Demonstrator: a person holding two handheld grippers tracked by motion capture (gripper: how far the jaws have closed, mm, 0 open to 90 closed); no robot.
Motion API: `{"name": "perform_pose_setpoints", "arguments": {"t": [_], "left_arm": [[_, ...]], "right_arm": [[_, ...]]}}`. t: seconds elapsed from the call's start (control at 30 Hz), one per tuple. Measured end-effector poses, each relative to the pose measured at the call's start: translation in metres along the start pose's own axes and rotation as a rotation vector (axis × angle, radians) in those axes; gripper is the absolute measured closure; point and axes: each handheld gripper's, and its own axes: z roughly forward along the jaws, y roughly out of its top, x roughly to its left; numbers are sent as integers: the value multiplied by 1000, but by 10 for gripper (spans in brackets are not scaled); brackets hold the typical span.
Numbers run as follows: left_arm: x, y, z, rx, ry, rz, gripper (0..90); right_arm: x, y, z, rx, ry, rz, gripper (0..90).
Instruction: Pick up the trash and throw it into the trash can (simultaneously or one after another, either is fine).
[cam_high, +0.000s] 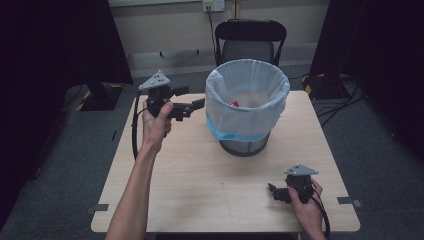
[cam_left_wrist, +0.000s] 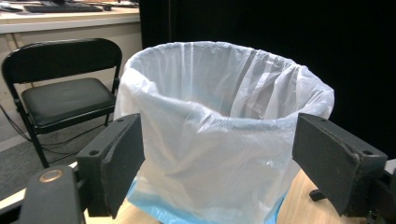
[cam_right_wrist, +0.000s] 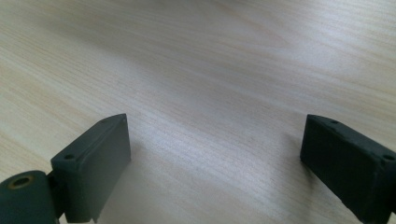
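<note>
White-lined bin (cam_high: 247, 107) upright, mid table, open.

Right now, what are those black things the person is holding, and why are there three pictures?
A person holds a grabbing tool in each hand; each has two black jaws that open and close. One picture comes from a camera above the table. The other two come from little cameras riding on the tools. The left tool is lifted up beside a bin lined with a white plastic bag, and its camera looks straight at that bag. The right tool rests low near the table's front edge, so its camera sees bare wood between its jaws. Both tools are open and hold nothing. Something small and red lies inside the bin; I cannot tell what.
</note>
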Motion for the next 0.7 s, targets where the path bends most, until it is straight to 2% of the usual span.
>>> {"name": "perform_pose_setpoints", "arguments": {"t": [0.23,0.33,0.47,0.5,0.6,0.7], "left_arm": [[-1,-8,-10,10,29,4,168],[-2,-16,-15,22,61,-3,168],[0,-24,-22,6,65,-23,168],[0,-27,-26,21,80,-16,168],[0,-33,-32,38,91,-5,168],[-1,-37,-35,37,99,-12,168]], "right_arm": [[0,0,0,0,0,0,77],[0,0,0,0,0,0,77],[0,0,0,0,0,0,77],[0,0,0,0,0,0,77],[0,0,0,0,0,0,77],[0,0,0,0,0,0,78]]}}
